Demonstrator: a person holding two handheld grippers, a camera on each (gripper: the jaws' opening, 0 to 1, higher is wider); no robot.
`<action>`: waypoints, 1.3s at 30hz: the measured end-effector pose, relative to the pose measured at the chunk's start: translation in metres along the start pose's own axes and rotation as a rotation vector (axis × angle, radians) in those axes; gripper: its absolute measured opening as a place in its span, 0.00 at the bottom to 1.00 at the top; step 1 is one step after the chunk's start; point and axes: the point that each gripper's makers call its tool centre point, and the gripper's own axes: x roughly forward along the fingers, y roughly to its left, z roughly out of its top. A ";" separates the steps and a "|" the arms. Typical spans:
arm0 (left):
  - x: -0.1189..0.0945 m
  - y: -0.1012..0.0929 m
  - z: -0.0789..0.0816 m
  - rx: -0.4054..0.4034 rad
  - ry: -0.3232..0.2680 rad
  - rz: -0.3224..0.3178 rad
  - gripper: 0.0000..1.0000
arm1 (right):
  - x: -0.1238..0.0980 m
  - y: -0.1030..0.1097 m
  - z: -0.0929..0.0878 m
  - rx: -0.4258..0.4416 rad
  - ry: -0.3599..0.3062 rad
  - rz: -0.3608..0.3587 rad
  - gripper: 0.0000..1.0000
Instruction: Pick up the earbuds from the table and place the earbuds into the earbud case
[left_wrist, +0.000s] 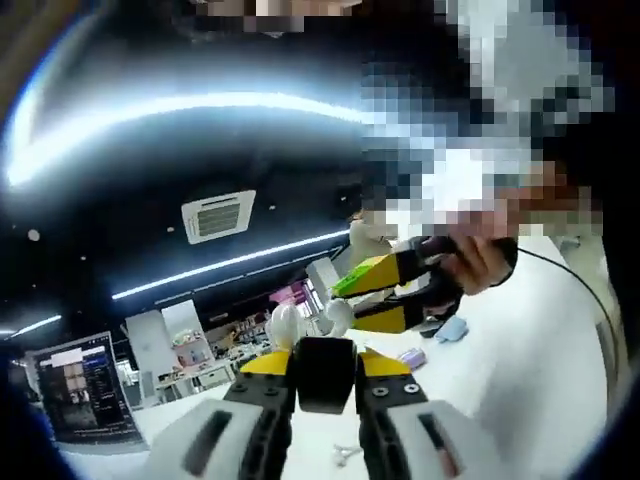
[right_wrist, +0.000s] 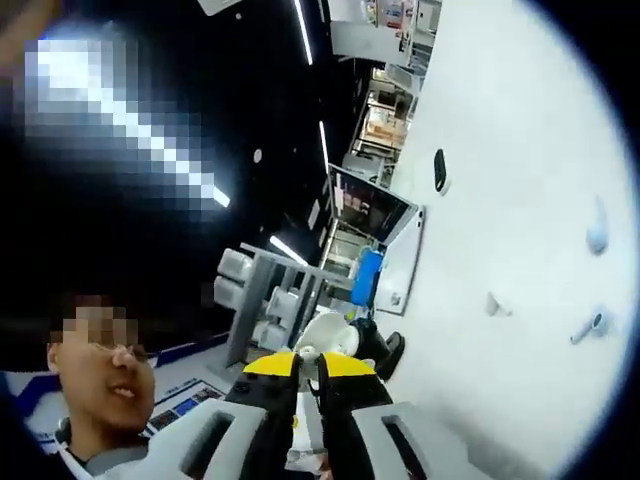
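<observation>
Left gripper (left_wrist: 325, 366), as I see it in its own view, is clamped on a black blocky earbud case (left_wrist: 325, 378), or what I take for the case, held up off the white surface (left_wrist: 540, 380) with two white rounded pieces (left_wrist: 286, 325) showing just beyond it. I cannot tell what those pieces are. My right gripper (right_wrist: 320, 368) reaches in from the right, carried by a hand (left_wrist: 482, 258), and its tips are close to those white pieces. In the right gripper view its jaws stand nearly together, but I cannot tell whether they pinch anything. Far to the right on the surface lie two small white stemmed earbuds (right_wrist: 497, 305), near each other, with a pale blue lump (right_wrist: 597, 232) farther off and a black oval thing (right_wrist: 440, 170) farther still. My reading is that the task is in its early or middle part. The case is in hand and presented, at least two white buds are not yet collected, and I see none seated in the case.
</observation>
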 end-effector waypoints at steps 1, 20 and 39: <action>0.001 0.000 -0.001 0.001 0.001 0.005 0.25 | 0.000 -0.001 -0.001 -0.011 0.007 -0.008 0.07; 0.014 0.014 -0.034 -0.387 0.061 0.056 0.25 | 0.006 -0.025 0.013 -0.321 0.020 -0.205 0.10; 0.006 0.023 -0.044 -0.516 0.062 0.087 0.25 | 0.011 -0.038 0.002 -0.948 0.370 -0.332 0.11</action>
